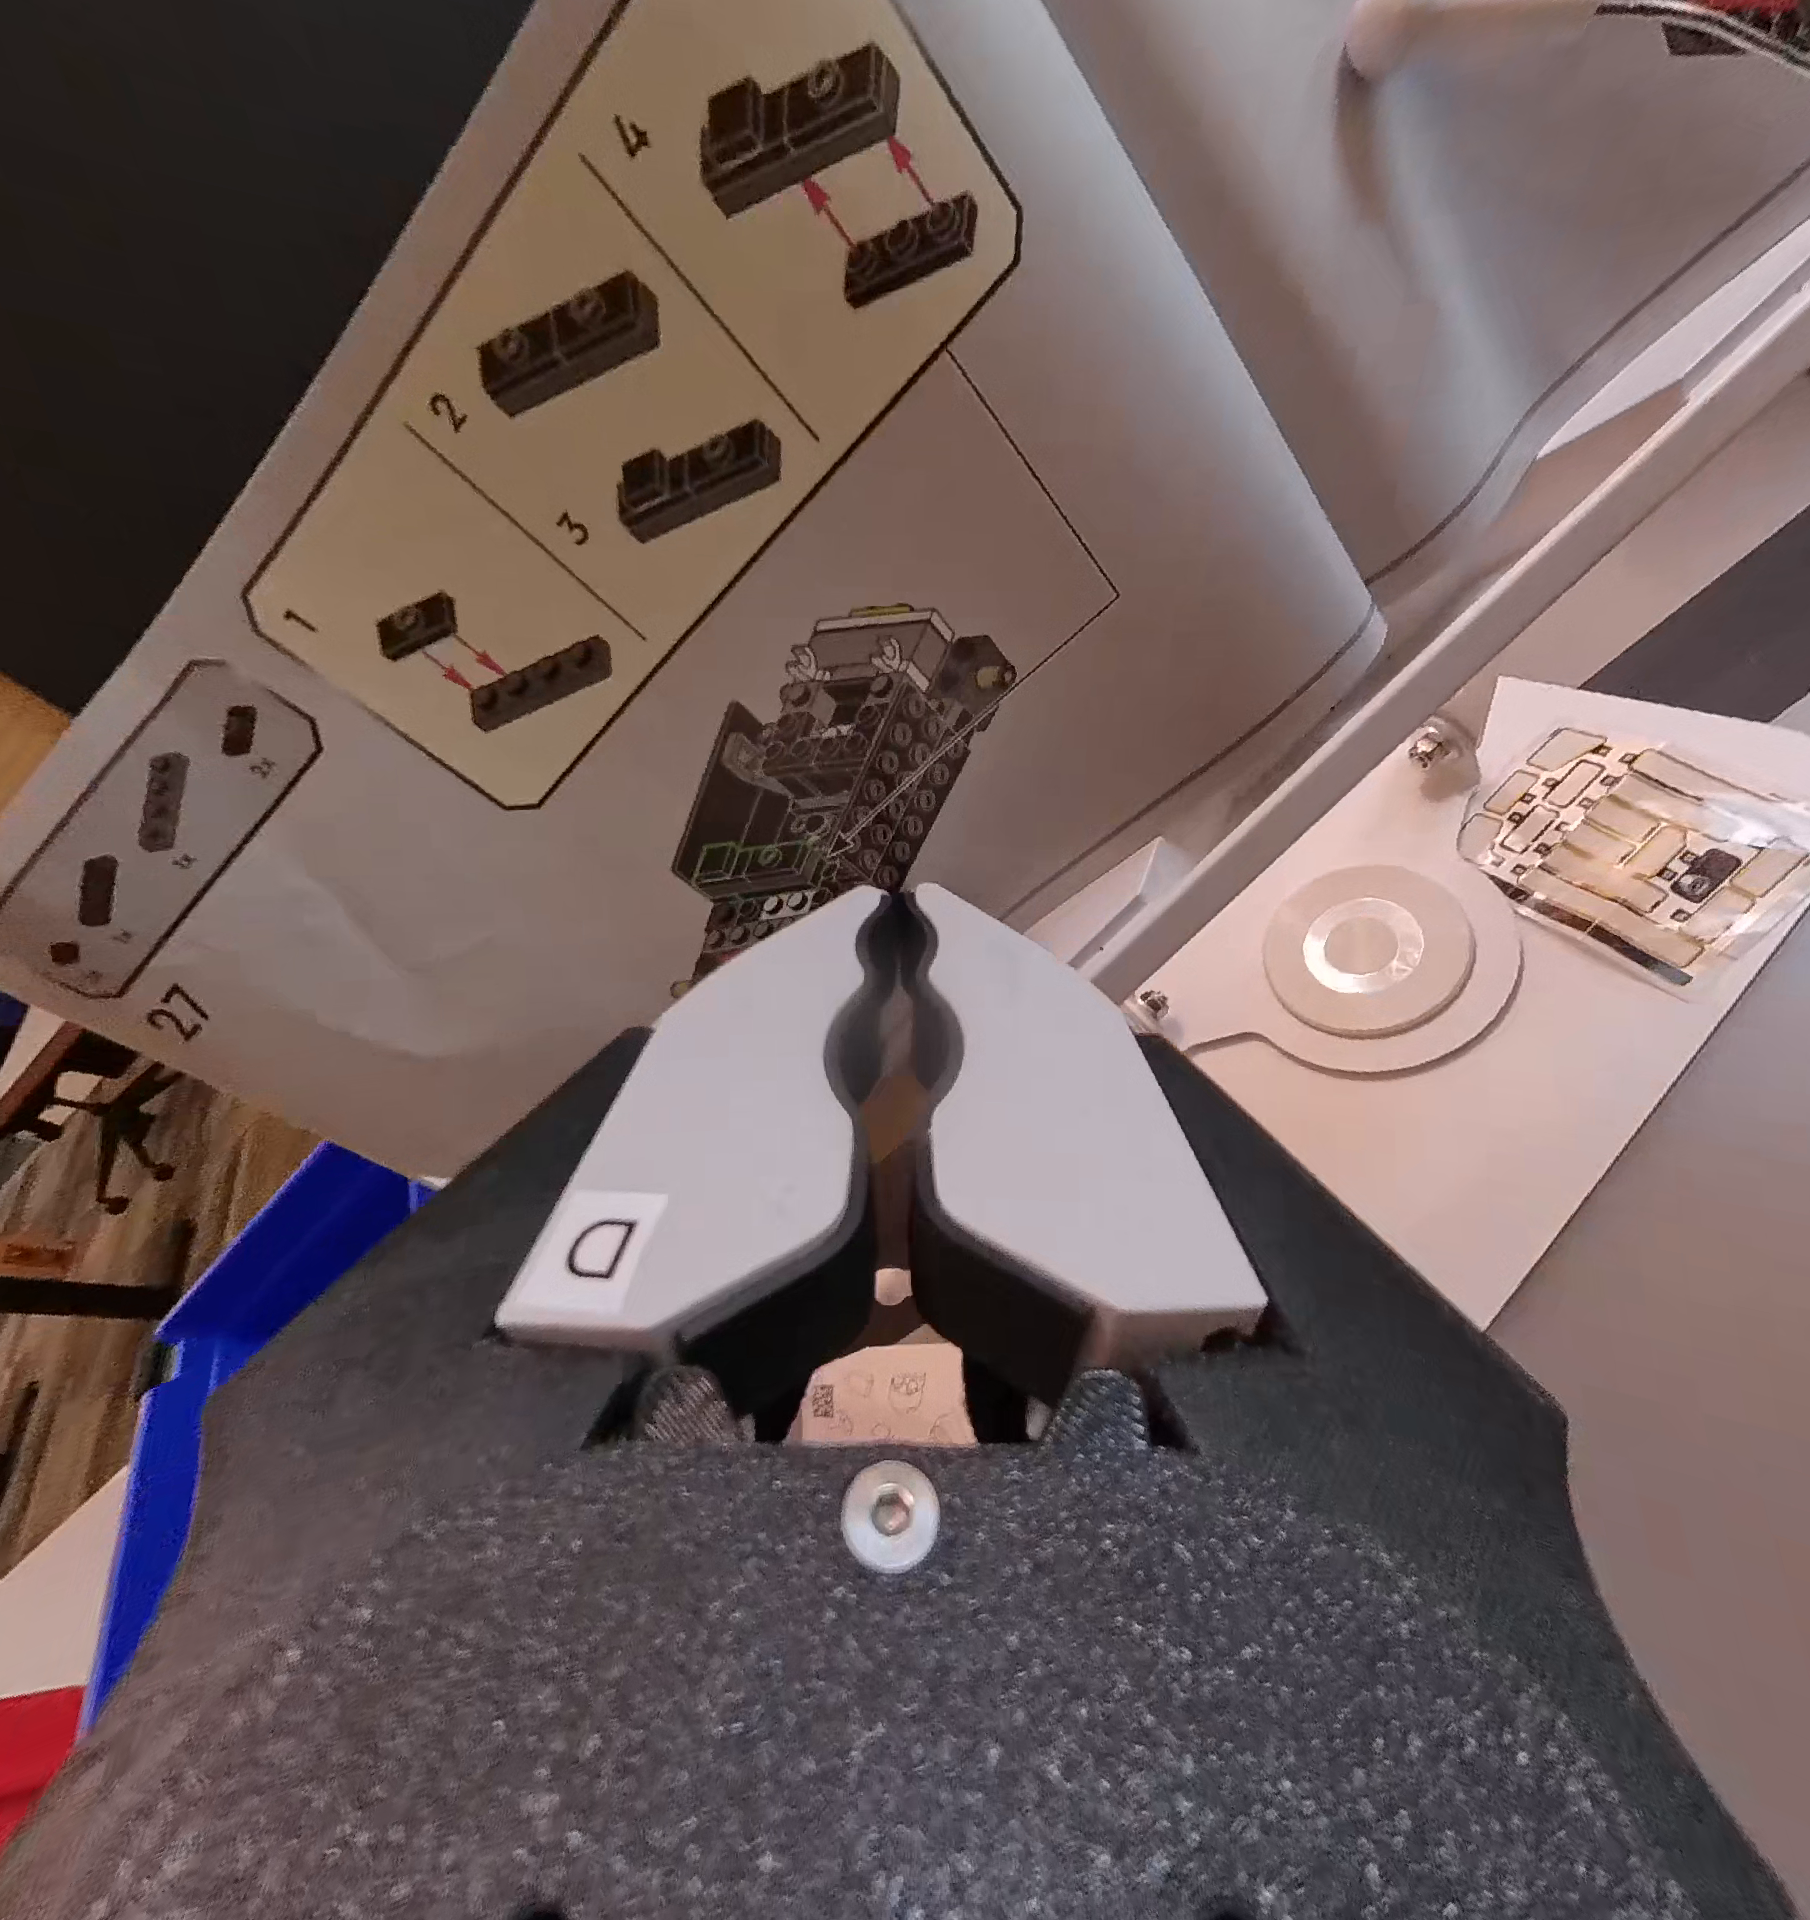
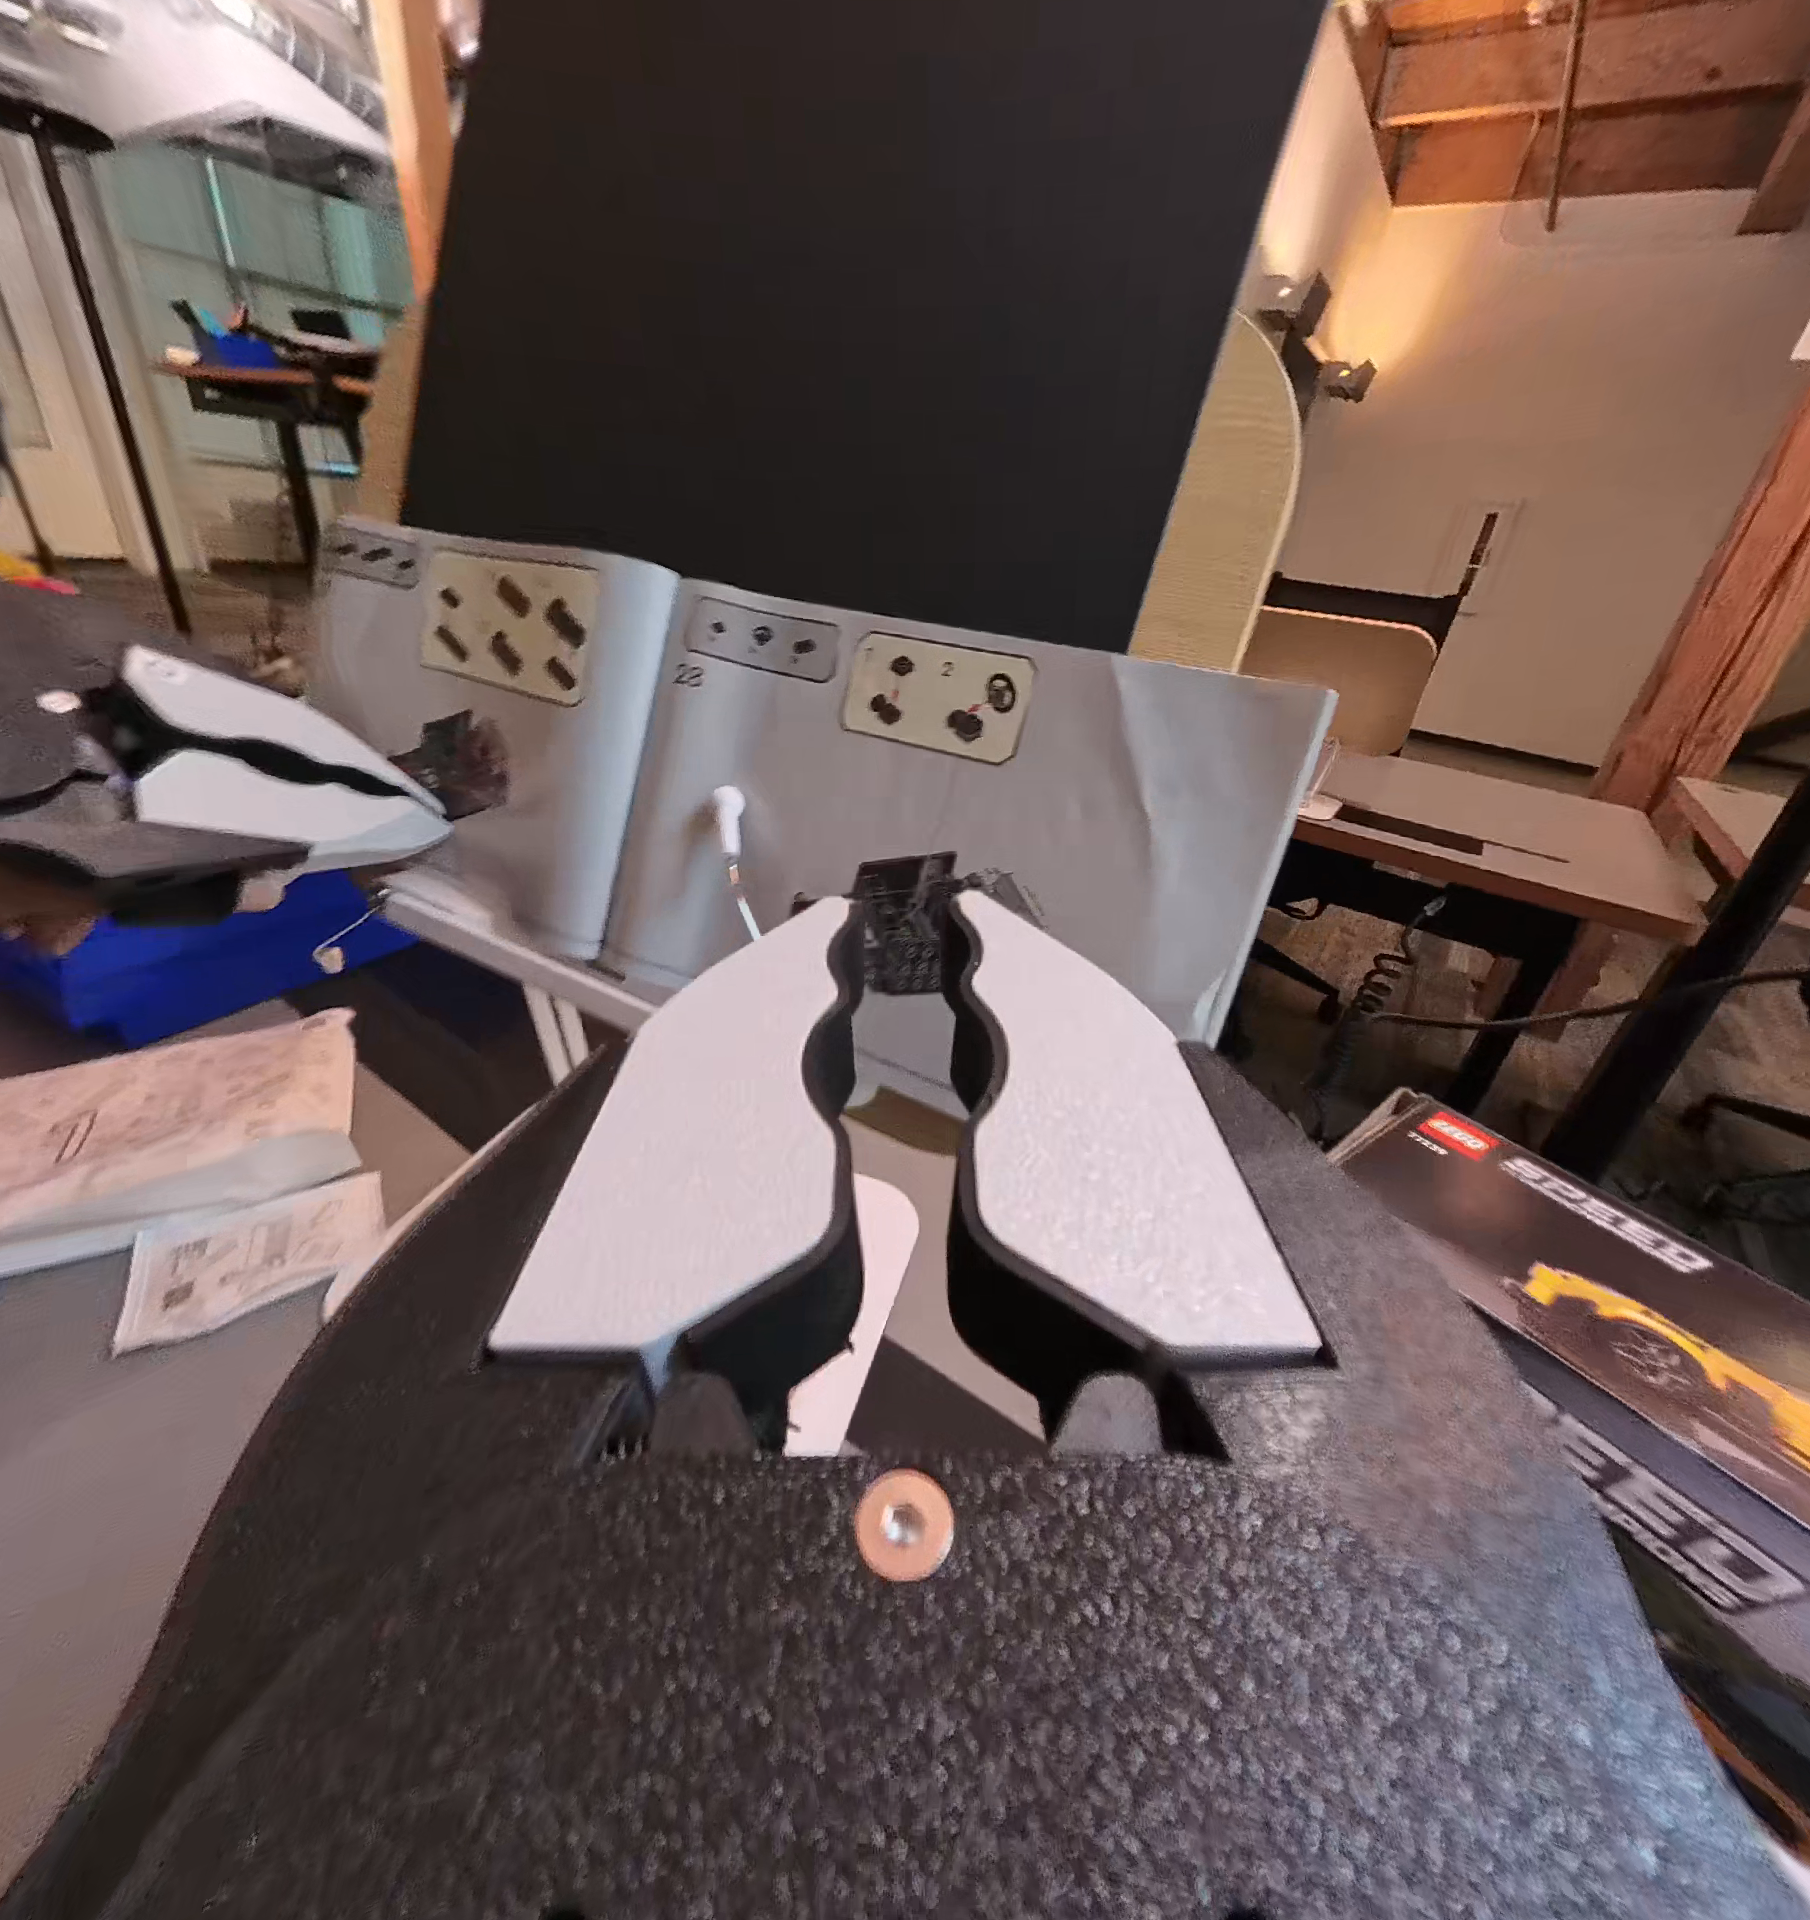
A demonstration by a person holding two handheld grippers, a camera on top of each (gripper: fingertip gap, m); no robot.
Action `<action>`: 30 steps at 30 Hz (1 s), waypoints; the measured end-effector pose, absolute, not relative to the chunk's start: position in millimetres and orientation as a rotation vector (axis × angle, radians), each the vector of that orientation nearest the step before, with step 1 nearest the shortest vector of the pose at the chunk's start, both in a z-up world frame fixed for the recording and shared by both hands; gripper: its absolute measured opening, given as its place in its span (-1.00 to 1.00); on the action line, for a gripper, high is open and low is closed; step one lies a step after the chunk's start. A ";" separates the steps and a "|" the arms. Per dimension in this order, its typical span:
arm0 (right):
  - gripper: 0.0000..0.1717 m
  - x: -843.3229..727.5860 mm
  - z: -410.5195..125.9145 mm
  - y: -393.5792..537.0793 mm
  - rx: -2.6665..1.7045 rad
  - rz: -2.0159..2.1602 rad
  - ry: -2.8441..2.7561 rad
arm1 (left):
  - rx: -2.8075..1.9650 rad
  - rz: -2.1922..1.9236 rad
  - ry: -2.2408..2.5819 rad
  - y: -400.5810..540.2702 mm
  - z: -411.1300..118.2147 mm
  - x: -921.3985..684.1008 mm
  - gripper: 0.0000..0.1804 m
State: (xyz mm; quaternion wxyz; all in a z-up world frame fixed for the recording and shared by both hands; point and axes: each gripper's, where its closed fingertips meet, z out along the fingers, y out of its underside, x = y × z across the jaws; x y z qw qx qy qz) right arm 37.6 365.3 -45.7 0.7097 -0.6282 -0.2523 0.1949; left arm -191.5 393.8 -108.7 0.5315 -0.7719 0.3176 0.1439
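An open instruction booklet (image 2: 1088, 831) stands upright on a white stand, in front of a black board. My left gripper (image 1: 896, 902) is shut with nothing between its pads. Its tips sit close to the left page (image 1: 568, 831), by the printed drawing of a black brick build (image 1: 859, 769). It also shows in the right wrist view (image 2: 433, 826), at the left page. My right gripper (image 2: 901, 914) is open and holds nothing. It points at the right page, and the dark printed build drawing (image 2: 906, 935) shows through the gap between its fingertips.
A white-tipped page clip (image 2: 726, 808) rests on the right page. A blue bin (image 2: 184, 961) sits at the left. A clear bag and paper sheets (image 2: 142, 1132) lie front left, a set box with a yellow car (image 2: 1659, 1351) at the right. A sticker sheet (image 1: 1649, 842) lies by the stand's base (image 1: 1368, 961). Spacing between my two grippers at the tips: around 25 cm.
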 end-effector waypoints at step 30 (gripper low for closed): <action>-0.76 56.6 -115.5 209.6 -1.380 0.578 -0.665 | -1.606 -0.524 0.426 203.9 -149.1 -158.6 -1.00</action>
